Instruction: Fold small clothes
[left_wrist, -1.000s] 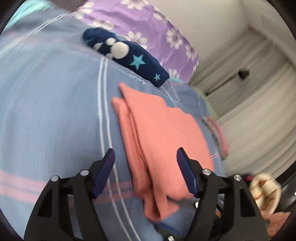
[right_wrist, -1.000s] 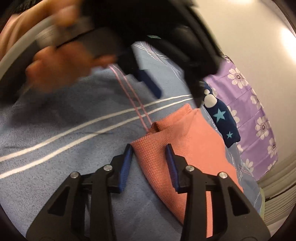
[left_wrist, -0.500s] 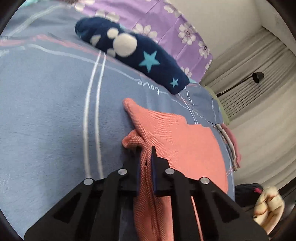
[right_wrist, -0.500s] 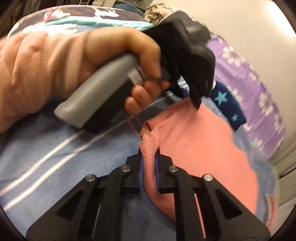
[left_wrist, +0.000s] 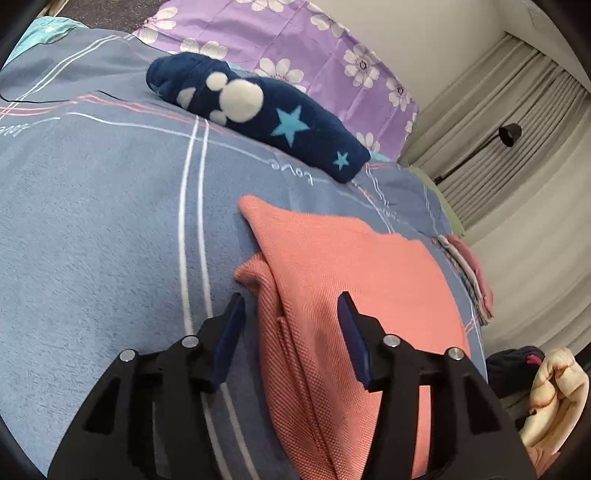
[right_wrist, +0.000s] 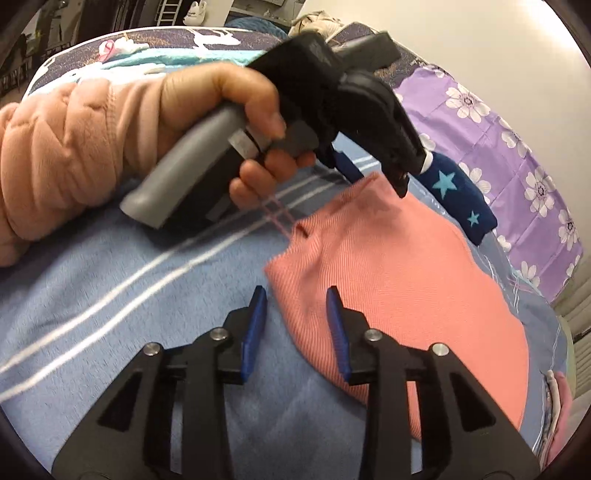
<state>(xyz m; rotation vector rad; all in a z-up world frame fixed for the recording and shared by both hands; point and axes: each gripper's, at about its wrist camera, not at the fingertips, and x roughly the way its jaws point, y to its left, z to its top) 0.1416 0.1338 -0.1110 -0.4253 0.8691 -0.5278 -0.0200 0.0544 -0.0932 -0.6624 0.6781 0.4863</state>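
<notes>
A salmon-pink knit garment (left_wrist: 354, 280) lies folded on the blue striped bedspread (left_wrist: 92, 221). My left gripper (left_wrist: 291, 306) straddles its doubled left edge; the jaws are opening and the blue pads (left_wrist: 231, 332) stand clear of the cloth. In the right wrist view the same garment (right_wrist: 399, 288) has its near corner between the pads of my right gripper (right_wrist: 295, 295), whose jaws are also opening without pressing on it. A hand in a fluffy pink sleeve (right_wrist: 55, 147) holds the left gripper (right_wrist: 375, 177) over the garment's far corner.
A navy item with stars and white spots (left_wrist: 258, 118) lies beyond the garment, against a purple floral cover (left_wrist: 295, 48). A small stack of folded clothes (left_wrist: 465, 273) sits at the bed's right edge. Curtains and a black lamp (left_wrist: 509, 134) stand behind it.
Half a second ago both grippers were shut on pinched folds of the pink garment. Both have now opened and let the cloth go, and it has settled flat on the bedspread.
</notes>
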